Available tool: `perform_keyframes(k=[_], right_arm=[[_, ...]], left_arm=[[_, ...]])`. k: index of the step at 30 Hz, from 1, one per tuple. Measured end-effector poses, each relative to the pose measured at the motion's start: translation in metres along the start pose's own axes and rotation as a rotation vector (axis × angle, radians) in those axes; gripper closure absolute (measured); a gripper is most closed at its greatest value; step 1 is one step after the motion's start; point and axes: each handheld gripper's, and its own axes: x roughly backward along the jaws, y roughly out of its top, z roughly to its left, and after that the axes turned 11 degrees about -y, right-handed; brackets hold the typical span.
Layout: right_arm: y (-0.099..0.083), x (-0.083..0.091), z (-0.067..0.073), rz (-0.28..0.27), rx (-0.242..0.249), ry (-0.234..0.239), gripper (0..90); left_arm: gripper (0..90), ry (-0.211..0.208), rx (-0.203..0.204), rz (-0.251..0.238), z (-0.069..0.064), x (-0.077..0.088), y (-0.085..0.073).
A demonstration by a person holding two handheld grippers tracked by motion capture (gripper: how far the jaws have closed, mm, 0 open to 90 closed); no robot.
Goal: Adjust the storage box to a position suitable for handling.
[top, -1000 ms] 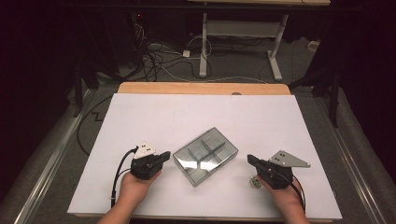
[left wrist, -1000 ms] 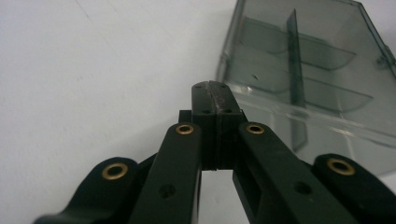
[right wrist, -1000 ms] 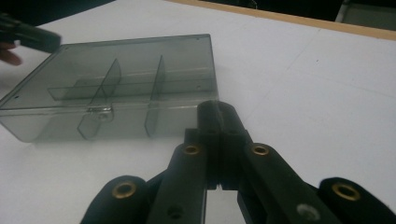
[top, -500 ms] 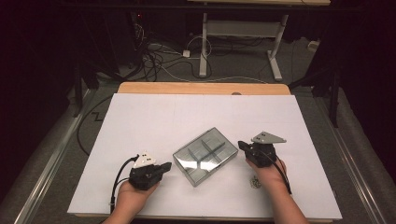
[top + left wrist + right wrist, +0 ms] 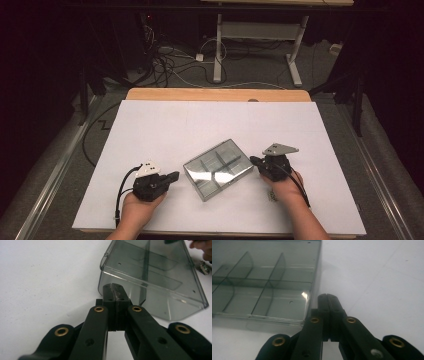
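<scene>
White tabletop is bearing the clear compartment box; I'm resting my left gripper and right gripper, jaws together, flanking it.

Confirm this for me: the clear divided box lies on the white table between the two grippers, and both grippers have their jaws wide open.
Not quite. The clear divided box does lie on the white table between the left gripper and the right gripper, but both grippers have their jaws shut, not open. The left gripper view and the right gripper view each show the two black jaws pressed together with nothing between them.
</scene>
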Motion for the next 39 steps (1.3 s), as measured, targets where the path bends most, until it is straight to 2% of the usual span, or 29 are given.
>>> perform_keyframes(k=[1, 2, 3, 6, 7, 9, 12, 13, 15, 16, 18, 23, 26, 37, 38, 39], right_arm=[[-0.004, 0.008, 0.012, -0.002, 0.035, 0.016, 90.0], [-0.006, 0.012, 0.016, -0.004, 0.053, 0.021, 90.0], [-0.006, 0.012, 0.016, -0.004, 0.053, 0.021, 90.0], [-0.017, 0.031, 0.043, -0.006, 0.104, 0.052, 90.0], [-0.019, 0.034, 0.047, -0.009, 0.103, 0.066, 90.0], [-0.025, 0.041, 0.059, -0.004, 0.130, 0.097, 90.0], [-0.029, 0.047, 0.077, -0.012, 0.152, 0.147, 90.0], [-0.029, 0.047, 0.077, -0.012, 0.152, 0.147, 90.0], [-0.030, 0.052, 0.096, -0.026, 0.195, 0.192, 90.0], [-0.031, 0.054, 0.097, -0.028, 0.198, 0.191, 90.0], [-0.033, 0.055, 0.094, -0.040, 0.178, 0.188, 90.0], [-0.036, 0.061, 0.073, -0.063, 0.097, 0.157, 90.0], [-0.038, 0.065, 0.066, -0.077, 0.075, 0.143, 90.0], [-0.044, 0.072, 0.045, -0.091, 0.000, 0.096, 90.0], [-0.045, 0.072, 0.044, -0.087, -0.009, 0.092, 90.0], [-0.045, 0.072, 0.044, -0.087, -0.009, 0.092, 90.0]], left_arm=[[87.4, 0.008, 0.002, 0.000, 0.001, 0.000, 0.000], [87.4, 0.013, 0.006, -0.002, 0.001, 0.001, 0.000], [87.4, 0.023, 0.008, 0.001, 0.002, 0.002, -0.001], [87.4, 0.054, 0.049, -0.014, 0.006, 0.013, -0.006], [87.5, 0.062, 0.046, -0.009, 0.006, 0.015, -0.008], [87.5, 0.061, 0.051, 0.005, 0.007, 0.019, -0.013], [87.3, 0.046, 0.067, -0.007, 0.008, 0.026, -0.017], [87.3, 0.046, 0.067, -0.007, 0.008, 0.026, -0.017], [87.3, 0.055, 0.064, -0.005, 0.006, 0.029, -0.018], [87.3, 0.062, 0.061, 0.004, 0.006, 0.029, -0.019], [87.4, 0.063, 0.069, 0.030, 0.005, 0.028, -0.022], [87.3, 0.047, 0.067, 0.027, -0.001, 0.030, -0.025], [87.4, 0.045, 0.071, 0.048, -0.004, 0.032, -0.029], [87.3, 0.029, 0.083, 0.046, -0.006, 0.027, -0.028], [87.3, 0.003, 0.086, 0.041, -0.007, 0.026, -0.027], [87.3, 0.003, 0.086, 0.041, -0.007, 0.026, -0.027]])
